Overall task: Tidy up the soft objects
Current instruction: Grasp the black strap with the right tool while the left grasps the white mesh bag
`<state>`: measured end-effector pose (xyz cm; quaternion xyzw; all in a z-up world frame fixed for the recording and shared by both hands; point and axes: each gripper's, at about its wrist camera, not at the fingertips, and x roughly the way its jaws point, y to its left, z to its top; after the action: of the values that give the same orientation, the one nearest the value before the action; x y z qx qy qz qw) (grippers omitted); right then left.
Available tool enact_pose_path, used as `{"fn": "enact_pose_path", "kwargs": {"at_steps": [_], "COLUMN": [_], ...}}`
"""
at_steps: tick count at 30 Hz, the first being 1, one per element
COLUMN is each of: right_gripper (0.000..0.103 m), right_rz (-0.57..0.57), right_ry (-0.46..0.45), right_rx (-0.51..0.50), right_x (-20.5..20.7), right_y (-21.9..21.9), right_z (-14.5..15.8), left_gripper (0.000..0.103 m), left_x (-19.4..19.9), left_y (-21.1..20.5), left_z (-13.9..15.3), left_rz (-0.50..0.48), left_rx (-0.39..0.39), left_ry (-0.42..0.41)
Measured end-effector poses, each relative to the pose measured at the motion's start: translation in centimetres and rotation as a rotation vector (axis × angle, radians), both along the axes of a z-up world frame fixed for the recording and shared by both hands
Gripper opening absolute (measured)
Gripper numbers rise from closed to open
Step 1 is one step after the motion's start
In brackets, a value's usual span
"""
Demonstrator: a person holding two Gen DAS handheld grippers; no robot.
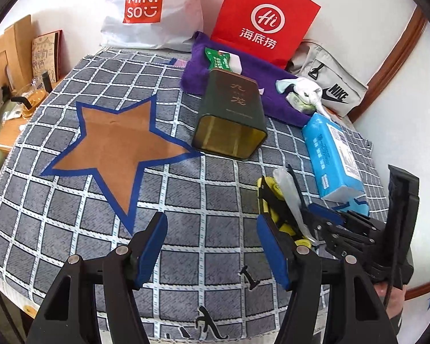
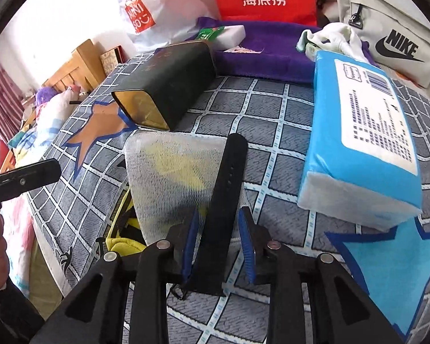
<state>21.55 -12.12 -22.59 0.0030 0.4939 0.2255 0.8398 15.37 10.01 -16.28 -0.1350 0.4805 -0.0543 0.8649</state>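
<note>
The left gripper hangs low over the grey checked cloth with its blue-padded jaws standing about half open and nothing between them; only bare cloth shows in the gap. Just to its right, the right gripper has its jaws drawn narrow around a black strap, which runs up between the blue pads; whether the pads actually press on it I cannot tell. The strap lies across a white mesh pouch with something yellow inside, and a yellow-and-black item pokes out at the pouch's near left edge. This bundle sits on the cloth at the near side, right of the brown star.

Beyond it lies a dark green tin on its side, open mouth facing near. To the right lies a blue tissue pack, its near end over a blue star. Farther back a purple towel carries a green packet and a crumpled white cloth. Against the far wall stand a white Miniso bag, a red paper bag and a grey Nike pouch
</note>
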Motion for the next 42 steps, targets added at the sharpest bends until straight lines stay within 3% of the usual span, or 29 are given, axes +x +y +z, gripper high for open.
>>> {"fn": "enact_pose_path", "kwargs": {"at_steps": [3, 8, 19, 23, 27, 30, 32, 35, 42], "right_gripper": [0.010, 0.003, 0.009, 0.027, 0.032, 0.031, 0.023, 0.021, 0.021], "right_rz": [0.014, -0.032, -0.025, -0.015, -0.025, -0.005, 0.006, 0.021, -0.020], "right_ry": [0.005, -0.036, 0.015, 0.020, 0.003, -0.042, -0.084, -0.125, -0.148], "right_rx": [0.009, 0.019, 0.043, 0.041, -0.002, -0.090, -0.149, -0.205, -0.077], "right_x": [0.0, -1.3, -0.5, -0.1, 0.6, 0.8, 0.4, -0.3, -3.0], "right_y": [-0.1, -1.4, -1.9, -1.3, -0.6, 0.9, 1.6, 2.1, -1.0], "right_z": [0.2, 1.9, 0.6, 0.2, 0.0, -0.3, -0.3, 0.0, 3.0], "left_gripper": [0.063, 0.063, 0.063, 0.063, 0.063, 0.063, 0.063, 0.063, 0.063], "left_x": [-0.3, -0.6, -0.7, -0.7, -0.5, -0.5, -0.5, -0.8, -0.8], "left_y": [-0.3, -0.6, -1.5, -1.6, -1.7, -1.7, -1.6, -1.6, -1.9], "left_z": [0.1, -0.1, -0.5, -0.9, -1.4, -1.6, -1.5, -1.4, -1.1], "left_rz": [-0.010, -0.008, -0.014, -0.017, -0.019, -0.017, -0.015, -0.014, -0.015], "left_rx": [-0.002, 0.010, 0.007, 0.014, 0.007, -0.004, -0.007, -0.004, -0.023], "left_ry": [-0.003, 0.013, 0.048, 0.064, 0.077, 0.083, 0.082, 0.079, 0.066]}}
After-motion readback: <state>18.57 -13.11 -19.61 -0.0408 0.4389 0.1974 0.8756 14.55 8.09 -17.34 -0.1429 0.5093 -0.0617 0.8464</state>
